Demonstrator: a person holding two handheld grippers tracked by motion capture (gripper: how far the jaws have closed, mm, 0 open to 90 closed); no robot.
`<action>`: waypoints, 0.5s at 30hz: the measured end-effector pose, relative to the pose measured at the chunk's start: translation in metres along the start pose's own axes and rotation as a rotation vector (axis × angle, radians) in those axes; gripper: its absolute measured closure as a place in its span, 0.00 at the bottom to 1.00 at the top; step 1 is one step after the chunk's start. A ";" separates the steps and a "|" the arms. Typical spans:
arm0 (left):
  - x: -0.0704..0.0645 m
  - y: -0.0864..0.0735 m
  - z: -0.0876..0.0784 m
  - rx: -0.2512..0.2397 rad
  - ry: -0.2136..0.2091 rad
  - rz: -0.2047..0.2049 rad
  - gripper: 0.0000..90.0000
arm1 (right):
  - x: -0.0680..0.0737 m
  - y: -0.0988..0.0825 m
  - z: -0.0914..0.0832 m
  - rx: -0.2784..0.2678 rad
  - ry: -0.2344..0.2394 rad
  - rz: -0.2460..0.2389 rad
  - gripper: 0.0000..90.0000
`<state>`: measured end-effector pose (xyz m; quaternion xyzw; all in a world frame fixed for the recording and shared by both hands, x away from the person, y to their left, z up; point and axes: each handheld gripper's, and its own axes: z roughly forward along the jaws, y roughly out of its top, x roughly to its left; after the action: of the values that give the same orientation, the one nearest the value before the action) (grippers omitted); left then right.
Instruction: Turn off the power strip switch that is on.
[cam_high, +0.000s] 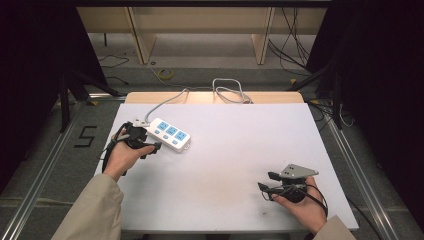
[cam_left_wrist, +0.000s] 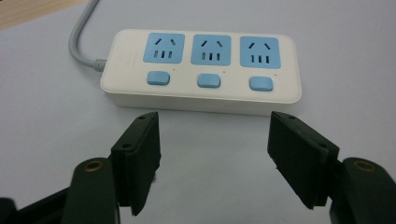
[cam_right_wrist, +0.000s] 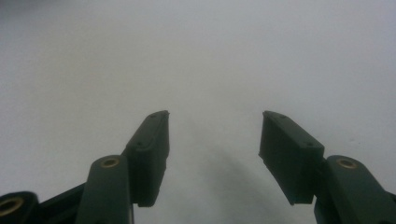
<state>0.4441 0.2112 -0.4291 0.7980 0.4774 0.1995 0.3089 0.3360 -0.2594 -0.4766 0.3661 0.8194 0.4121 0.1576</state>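
Nearby, power strip, jaws apart.

Power strip on surface, toward far left corner; cord trailing behind, over far edge. Left gripper just before strip; right gripper well apart, near right.

A black "5" marks the floor.
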 end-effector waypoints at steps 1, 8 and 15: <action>-0.002 -0.001 -0.001 -0.007 -0.001 0.008 0.37 | 0.000 0.000 0.000 0.000 0.000 0.000 0.48; -0.016 -0.017 -0.003 -0.031 -0.025 0.041 0.35 | 0.000 0.000 0.000 0.000 0.000 -0.001 0.48; -0.028 -0.035 -0.006 -0.063 -0.040 0.053 0.33 | 0.001 0.000 0.000 0.003 0.001 0.002 0.48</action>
<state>0.4048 0.2005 -0.4489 0.8040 0.4434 0.2063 0.3383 0.3359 -0.2588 -0.4768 0.3670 0.8196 0.4112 0.1563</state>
